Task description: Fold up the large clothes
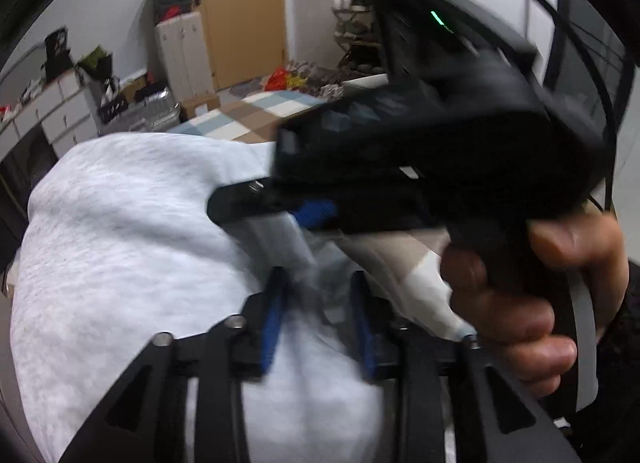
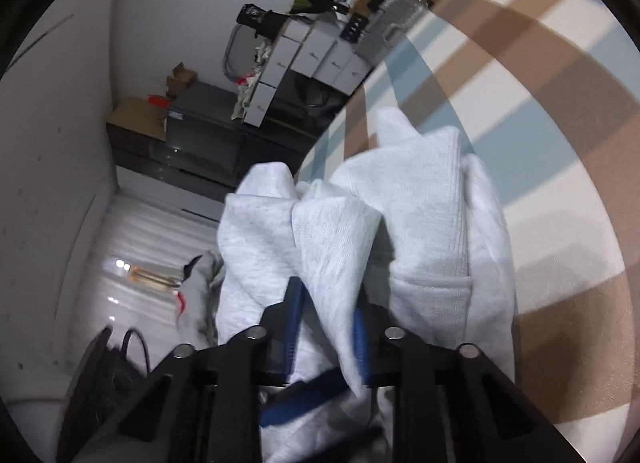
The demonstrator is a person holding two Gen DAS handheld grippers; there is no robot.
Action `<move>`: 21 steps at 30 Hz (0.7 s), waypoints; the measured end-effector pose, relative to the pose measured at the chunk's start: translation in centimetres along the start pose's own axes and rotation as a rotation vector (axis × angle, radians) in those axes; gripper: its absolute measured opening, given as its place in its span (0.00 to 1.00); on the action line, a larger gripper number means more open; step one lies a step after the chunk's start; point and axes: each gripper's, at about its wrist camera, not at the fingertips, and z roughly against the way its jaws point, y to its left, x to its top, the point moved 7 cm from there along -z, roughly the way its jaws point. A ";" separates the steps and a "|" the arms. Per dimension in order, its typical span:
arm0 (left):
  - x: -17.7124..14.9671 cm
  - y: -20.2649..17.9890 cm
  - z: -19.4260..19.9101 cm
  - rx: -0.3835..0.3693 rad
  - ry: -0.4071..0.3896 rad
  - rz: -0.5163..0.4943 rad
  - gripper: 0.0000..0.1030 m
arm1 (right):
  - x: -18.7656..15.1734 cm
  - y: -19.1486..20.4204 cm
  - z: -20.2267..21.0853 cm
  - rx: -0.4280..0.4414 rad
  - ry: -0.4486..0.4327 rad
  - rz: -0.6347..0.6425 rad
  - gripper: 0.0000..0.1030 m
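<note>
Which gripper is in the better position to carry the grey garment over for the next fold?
Probably the right gripper: a bunched fold of the grey garment sits between its blue fingers. The left gripper stands open above the cloth.

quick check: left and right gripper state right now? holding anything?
Left gripper: jaws apart over the light grey garment, pads not pressing it; open.
Right gripper: closed on a bunched fold of that garment.

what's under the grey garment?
The grey garment lies over a checked bedcover, bunched in the right gripper. Whatever sits beneath the cloth itself is covered.
</note>
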 end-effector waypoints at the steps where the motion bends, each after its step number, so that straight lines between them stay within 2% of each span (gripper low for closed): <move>1: -0.2 -0.7 0.7 -0.013 -0.011 -0.024 0.29 | 0.2 1.2 1.1 -0.001 -0.051 0.056 0.11; 3: -0.3 -1.3 2.1 -0.047 -0.028 -0.030 0.32 | 0.3 2.1 2.1 -0.034 -0.117 0.133 0.09; 5: -1.2 -1.8 3.7 -0.119 -0.016 -0.015 0.33 | 0.2 0.0 1.0 -0.107 -0.091 0.131 0.08; 7: -2.0 -1.7 5.4 -0.149 -0.018 0.003 0.34 | 0.0 -2.5 -0.2 -0.108 -0.047 0.051 0.08; 9: -2.6 -0.9 7.4 -0.160 -0.043 0.020 0.34 | 0.1 -2.8 0.1 -0.088 -0.040 0.039 0.09; 10: -3.0 0.2 8.6 -0.144 -0.059 0.038 0.35 | 0.2 -2.4 0.5 -0.093 -0.041 0.047 0.15; 11: -3.3 1.6 9.3 -0.106 -0.068 0.061 0.38 | 0.2 -2.1 0.9 -0.092 -0.038 0.043 0.27; 12: -3.6 2.7 9.6 -0.080 -0.071 0.081 0.38 | 0.1 -1.8 1.3 -0.084 -0.033 0.034 0.32; 14: -4.3 5.5 10.1 -0.037 -0.083 0.143 0.38 | -0.7 -0.6 2.7 -0.072 -0.032 0.031 0.34; 16: -4.7 7.0 9.8 -0.054 -0.088 0.195 0.38 | -2.3 1.1 3.8 -0.027 -0.022 0.042 0.34; 18: -4.8 6.9 9.4 -0.040 -0.101 0.189 0.39 | -3.8 2.9 3.4 0.019 0.003 0.048 0.41; 19: -4.8 6.4 9.1 -0.043 -0.105 0.168 0.41 | -4.7 3.4 3.4 0.029 0.019 0.049 0.51; 21: -4.6 5.5 8.7 -0.044 -0.110 0.149 0.51 | -6.5 4.1 2.6 0.025 0.050 0.048 0.54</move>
